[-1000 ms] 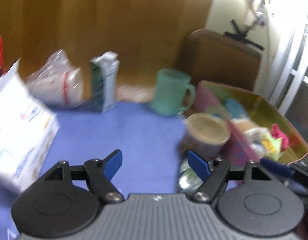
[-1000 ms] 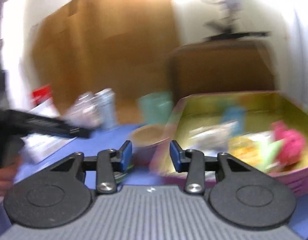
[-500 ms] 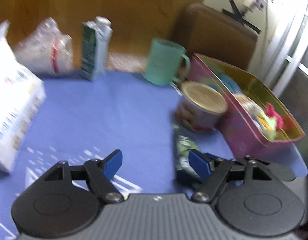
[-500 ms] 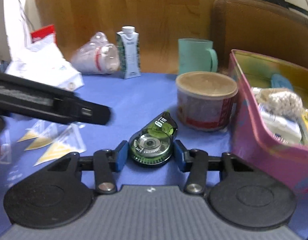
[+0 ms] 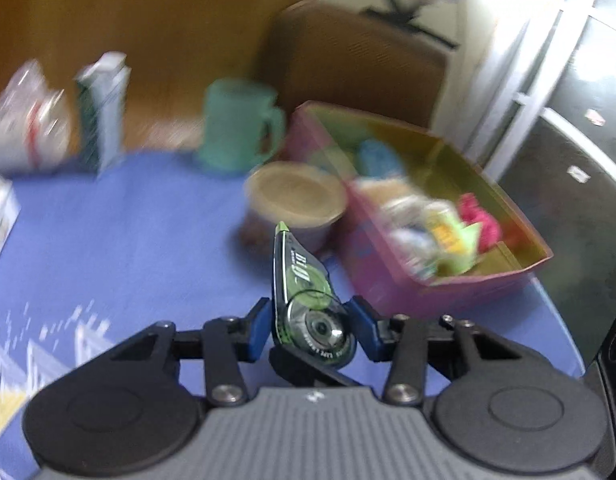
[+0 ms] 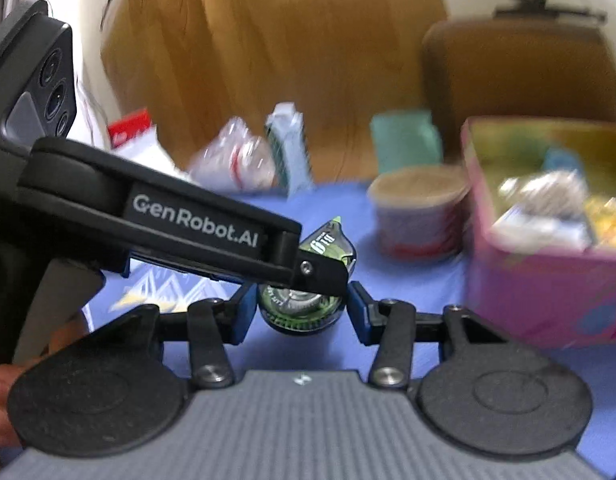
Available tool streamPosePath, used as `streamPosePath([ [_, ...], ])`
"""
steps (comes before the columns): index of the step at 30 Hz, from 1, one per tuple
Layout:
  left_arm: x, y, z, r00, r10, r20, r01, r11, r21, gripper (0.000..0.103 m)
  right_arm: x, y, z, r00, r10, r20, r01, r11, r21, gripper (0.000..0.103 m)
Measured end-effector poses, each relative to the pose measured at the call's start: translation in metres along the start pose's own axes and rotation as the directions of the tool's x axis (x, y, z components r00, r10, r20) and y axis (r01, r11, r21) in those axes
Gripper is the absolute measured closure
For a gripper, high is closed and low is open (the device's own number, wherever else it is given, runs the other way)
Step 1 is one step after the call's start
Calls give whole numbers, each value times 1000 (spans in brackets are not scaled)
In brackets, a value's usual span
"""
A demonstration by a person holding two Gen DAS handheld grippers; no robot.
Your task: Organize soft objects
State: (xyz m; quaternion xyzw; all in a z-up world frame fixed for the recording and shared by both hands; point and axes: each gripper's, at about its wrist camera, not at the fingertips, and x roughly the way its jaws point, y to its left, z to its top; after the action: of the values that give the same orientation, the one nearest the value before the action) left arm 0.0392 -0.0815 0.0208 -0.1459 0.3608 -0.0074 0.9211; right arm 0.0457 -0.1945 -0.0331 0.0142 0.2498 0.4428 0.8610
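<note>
A green and black correction tape dispenser (image 5: 303,300) stands on edge between the fingers of my left gripper (image 5: 312,326), which is shut on it above the blue cloth. In the right wrist view the dispenser (image 6: 308,304) sits between the fingers of my right gripper (image 6: 299,312), which stands slightly apart from it, open. The left gripper's finger (image 6: 211,236) crosses over the dispenser there. A pink box (image 5: 468,296) at the right holds several soft items, among them a pink cloth (image 5: 478,224).
A round tub with a brown lid (image 5: 295,200), a teal mug (image 5: 235,128), a small carton (image 5: 101,108) and a clear plastic bag (image 5: 27,128) stand on the blue cloth. A brown chair back (image 5: 356,64) is behind the box.
My left gripper has closed on the tape dispenser and lifted it on edge. The right gripper's fingers have widened around it. Both views have shifted and blurred.
</note>
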Motion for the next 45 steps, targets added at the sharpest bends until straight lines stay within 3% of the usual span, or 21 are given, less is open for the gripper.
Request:
streamPosePath([
  [7,38,-80,45,995,-98,28,92,981,168,58,-45,-49,27,980,-138,146,139,990,7,51],
  [12,93,-117,63,989,-146,-6,144,969,203,58,-57,-107,35,960,-239,147,231,971,67,51],
  [13,104,-122,66,990,-143,-6,141,968,207,54,-57,-118,36,956,-257,139,248,966,77,51],
  [16,127,-137,74,998,-52,22,46,973,224,41,-44,-147,41,939,-325,116,317,945,85,50],
  [21,120,-131,81,993,65,98,-88,964,252,33,-24,-183,49,894,-438,95,431,898,85,48],
  [26,91,-119,70,974,166,154,-202,943,265,22,-58,-181,39,893,-424,152,402,902,157,48],
  [30,61,-115,45,948,231,217,-292,903,316,0,-95,-158,24,891,-410,197,373,907,197,48],
  [33,36,-115,23,926,279,255,-354,876,327,0,-121,-139,12,894,-391,220,336,909,247,48],
  [36,18,-112,5,919,311,244,-379,868,321,0,-138,-121,3,903,-367,224,299,911,285,48],
  [45,-26,-83,-38,912,335,237,-389,890,239,0,-156,-79,-3,926,-329,186,254,905,340,35],
])
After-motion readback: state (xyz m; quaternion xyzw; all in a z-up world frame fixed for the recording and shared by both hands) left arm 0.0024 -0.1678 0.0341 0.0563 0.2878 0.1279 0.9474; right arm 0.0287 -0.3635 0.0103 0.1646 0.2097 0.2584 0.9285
